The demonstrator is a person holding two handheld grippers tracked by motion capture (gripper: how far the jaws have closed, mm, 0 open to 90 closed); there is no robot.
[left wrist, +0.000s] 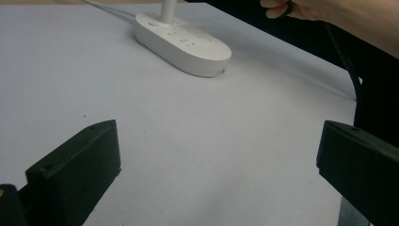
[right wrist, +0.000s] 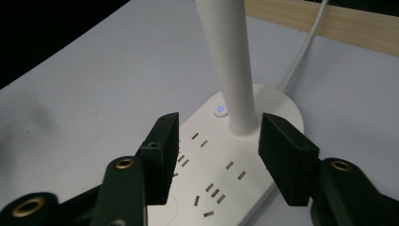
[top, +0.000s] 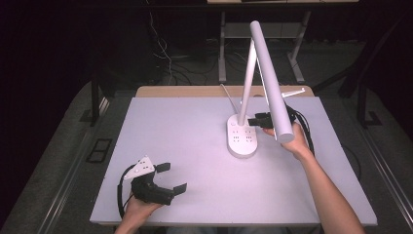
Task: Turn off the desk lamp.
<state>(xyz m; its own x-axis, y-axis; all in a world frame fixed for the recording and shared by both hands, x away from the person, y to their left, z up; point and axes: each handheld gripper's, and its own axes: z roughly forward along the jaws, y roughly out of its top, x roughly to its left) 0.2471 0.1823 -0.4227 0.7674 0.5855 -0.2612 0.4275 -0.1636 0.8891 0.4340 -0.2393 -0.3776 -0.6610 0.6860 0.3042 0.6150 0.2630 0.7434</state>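
White plastic desk lamp (top: 253,73) with an oval power-strip base (top: 242,136) is standing upright on the pale grey worktop (top: 195,146), right of centre and toward the far edge. Its slim tapering stem (right wrist: 230,61) is rising from the rear of the base, just behind a small round button glowing blue (right wrist: 219,110); rows of socket slots (right wrist: 211,188) are lying across the top of the base in front of it. At the top of the stem, a long white cylindrical lamp head (top: 271,80) is slanting forward and down toward the person's right hand (top: 294,141). A white cable (right wrist: 303,52) is running from the back of the base toward the far wooden edge strip (right wrist: 329,21) of the worktop.

Right black hand-held gripper (right wrist: 217,155) is hovering just above the socket end of the base, pointing at the foot of the stem. Its jaws are standing partly apart, one on each side of the stem's line, with nothing pressed between the pads; the stem is lying beyond the fingertips, not between them.

Left black hand-held gripper (top: 170,178), carrying a grey three-cornered plate (top: 141,167), is resting near the front-left corner of the worktop, well apart from the lamp. Its jaws are spread wide and released, with bare worktop showing between them in the left gripper view.
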